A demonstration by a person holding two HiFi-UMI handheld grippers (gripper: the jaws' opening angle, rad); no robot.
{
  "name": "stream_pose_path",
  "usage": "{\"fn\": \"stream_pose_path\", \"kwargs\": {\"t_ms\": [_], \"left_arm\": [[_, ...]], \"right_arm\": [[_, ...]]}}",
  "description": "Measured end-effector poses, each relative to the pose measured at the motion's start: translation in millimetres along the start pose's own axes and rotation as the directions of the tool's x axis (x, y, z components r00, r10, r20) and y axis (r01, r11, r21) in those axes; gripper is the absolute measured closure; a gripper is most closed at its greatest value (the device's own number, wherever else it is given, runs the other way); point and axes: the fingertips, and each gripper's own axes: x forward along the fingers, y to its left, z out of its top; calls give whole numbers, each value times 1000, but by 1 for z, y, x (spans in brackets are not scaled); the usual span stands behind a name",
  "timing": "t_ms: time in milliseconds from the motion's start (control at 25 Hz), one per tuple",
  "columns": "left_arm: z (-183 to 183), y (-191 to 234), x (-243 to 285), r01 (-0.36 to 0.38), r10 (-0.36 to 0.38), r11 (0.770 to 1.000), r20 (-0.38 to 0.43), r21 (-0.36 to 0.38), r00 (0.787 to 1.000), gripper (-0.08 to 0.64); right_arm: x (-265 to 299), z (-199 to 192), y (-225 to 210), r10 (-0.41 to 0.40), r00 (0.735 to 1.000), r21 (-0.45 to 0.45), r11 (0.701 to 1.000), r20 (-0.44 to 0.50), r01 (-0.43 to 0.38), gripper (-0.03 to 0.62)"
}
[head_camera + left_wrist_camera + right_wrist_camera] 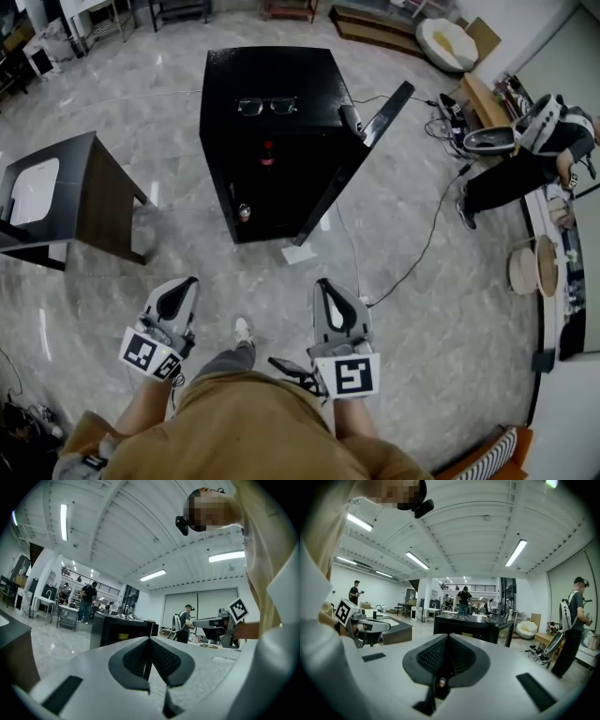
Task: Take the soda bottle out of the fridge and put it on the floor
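We held both grippers low in front of us, well apart from the fridge (281, 75). The left gripper (186, 283) and the right gripper (324, 285) each had their jaws pressed together on nothing. The door (387, 110) stood open. Inside, on an upper shelf, sat what we took for the soda bottle (267, 154), dark with a red band. We judged it fairly heavy if full, stiff but smooth, and perhaps slick with cold. A grip around the body below the shoulder seemed safer than the narrow neck.
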Motion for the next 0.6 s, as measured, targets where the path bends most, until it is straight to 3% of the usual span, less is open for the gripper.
{"fn": "stream_pose_path", "kwargs": {"t_ms": [120, 320, 600], "left_arm": [[-1, 25, 12, 10, -9, 1000, -22, 11, 1000, 558], [17, 47, 38, 76, -72, 984, -30, 162, 997, 558], [17, 68, 61, 115, -113, 985, -29, 129, 993, 558]], "right_arm": [[27, 4, 6, 11, 1000, -7, 1000, -18, -11, 589], [65, 10, 17, 30, 999, -23, 999, -45, -31, 589], [94, 22, 20, 9, 1000, -5, 1000, -13, -9, 589]]}}
